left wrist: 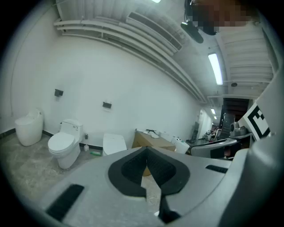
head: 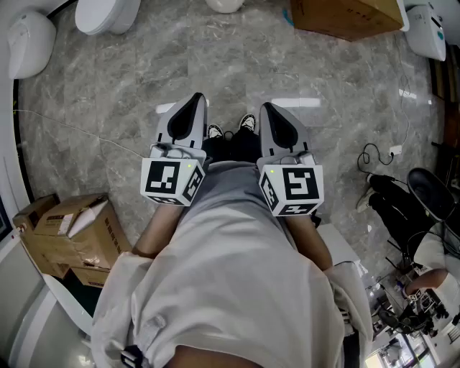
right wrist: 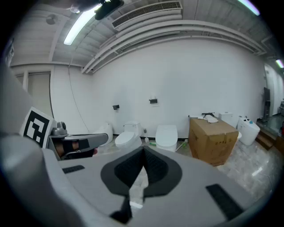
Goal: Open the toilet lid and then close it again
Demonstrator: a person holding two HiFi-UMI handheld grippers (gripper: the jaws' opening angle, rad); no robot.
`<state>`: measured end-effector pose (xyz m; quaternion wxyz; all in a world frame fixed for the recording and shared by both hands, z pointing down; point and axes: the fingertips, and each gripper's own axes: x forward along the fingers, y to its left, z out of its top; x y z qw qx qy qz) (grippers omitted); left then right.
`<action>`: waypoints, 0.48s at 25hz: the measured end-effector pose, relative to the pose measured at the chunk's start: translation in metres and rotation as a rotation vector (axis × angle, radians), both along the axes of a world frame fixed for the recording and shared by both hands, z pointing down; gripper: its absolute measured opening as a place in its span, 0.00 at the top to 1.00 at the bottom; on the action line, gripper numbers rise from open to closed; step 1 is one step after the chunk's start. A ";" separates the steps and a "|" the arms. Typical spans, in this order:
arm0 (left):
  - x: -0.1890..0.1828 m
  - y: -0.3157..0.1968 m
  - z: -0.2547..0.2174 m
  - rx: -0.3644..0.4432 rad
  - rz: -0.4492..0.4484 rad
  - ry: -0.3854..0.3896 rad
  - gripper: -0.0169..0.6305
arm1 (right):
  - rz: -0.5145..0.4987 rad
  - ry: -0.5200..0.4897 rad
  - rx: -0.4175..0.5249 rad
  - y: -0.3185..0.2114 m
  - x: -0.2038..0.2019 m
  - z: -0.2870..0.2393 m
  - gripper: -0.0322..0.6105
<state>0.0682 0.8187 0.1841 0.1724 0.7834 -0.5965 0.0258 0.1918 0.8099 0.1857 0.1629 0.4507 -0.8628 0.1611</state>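
Observation:
Several white toilets stand along the far wall, all well away from both grippers. In the left gripper view a two-piece toilet point(left wrist: 64, 144) has its lid down, with an egg-shaped one point(left wrist: 29, 128) to its left and a squarer one point(left wrist: 114, 142) to its right. The right gripper view shows the two-piece toilet point(right wrist: 128, 137) and the squarer toilet point(right wrist: 166, 136). My left gripper point(head: 195, 100) and right gripper point(head: 269, 108) are held side by side in front of my body, over the marble floor. Both are shut and empty, left gripper point(left wrist: 146, 150) and right gripper point(right wrist: 143, 150).
A large cardboard box point(right wrist: 213, 139) stands right of the toilets, also seen in the head view as the box point(head: 345, 16). More cartons point(head: 68, 237) sit at my left. A black chair and cables point(head: 402, 194) are at my right. A thin cord point(head: 79, 129) crosses the floor.

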 end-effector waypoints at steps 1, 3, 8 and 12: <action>-0.005 0.001 0.000 0.002 0.003 -0.001 0.96 | 0.001 0.001 0.000 0.002 -0.004 0.000 0.93; -0.015 0.003 -0.001 0.007 0.007 -0.007 0.96 | 0.008 -0.003 0.001 0.004 -0.012 -0.001 0.93; -0.043 -0.001 -0.006 0.024 -0.028 0.003 0.96 | -0.009 -0.104 -0.001 0.002 -0.030 -0.007 0.93; -0.053 -0.012 -0.012 0.030 -0.018 0.042 0.96 | -0.086 -0.138 0.007 -0.010 -0.041 -0.016 0.93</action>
